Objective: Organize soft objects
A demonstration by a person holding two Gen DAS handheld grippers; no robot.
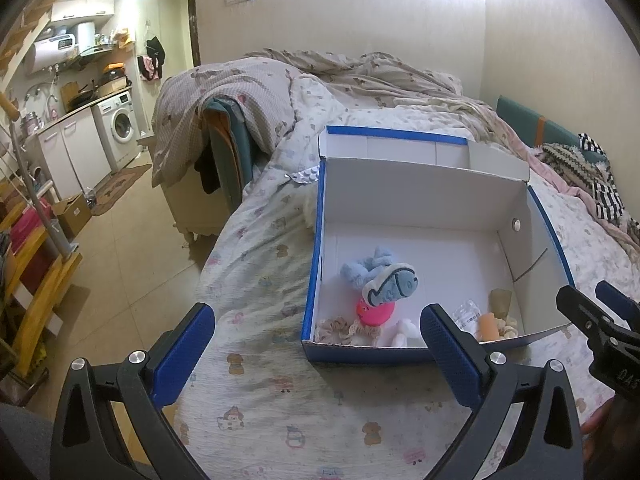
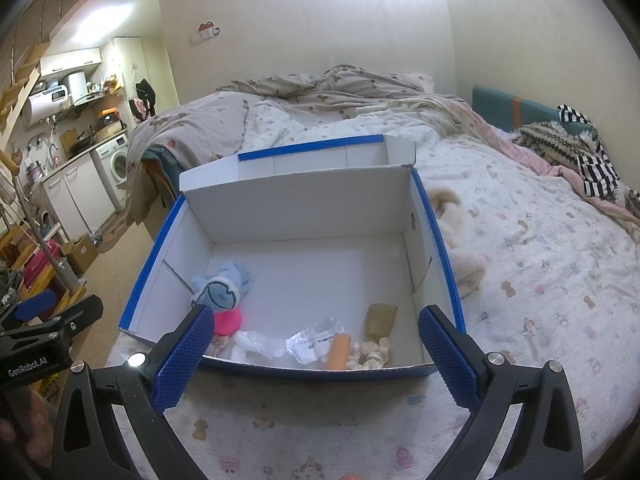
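An open blue-and-white cardboard box [image 1: 420,204] [image 2: 304,204] sits on the bed. Inside lie a blue plush fish [image 1: 380,278] [image 2: 222,284], a pink round toy [image 1: 374,312] [image 2: 228,320], a beige scrunchie [image 1: 344,326], a white soft item [image 2: 256,344], a clear plastic packet [image 2: 316,340], an orange tube [image 2: 339,352] and a cream scrunchie [image 2: 372,354]. My left gripper [image 1: 318,356] is open and empty, just before the box's near left corner. My right gripper [image 2: 314,356] is open and empty at the box's near wall. A cream fluffy cloth [image 2: 460,240] lies right of the box.
The bed has a printed quilt [image 2: 540,280] and crumpled bedding [image 2: 340,88] at the back. Striped and knitted clothes [image 2: 576,148] lie at the far right. A blister pack [image 1: 304,176] lies by the box's left. The bed edge drops to the floor [image 1: 132,260] at left.
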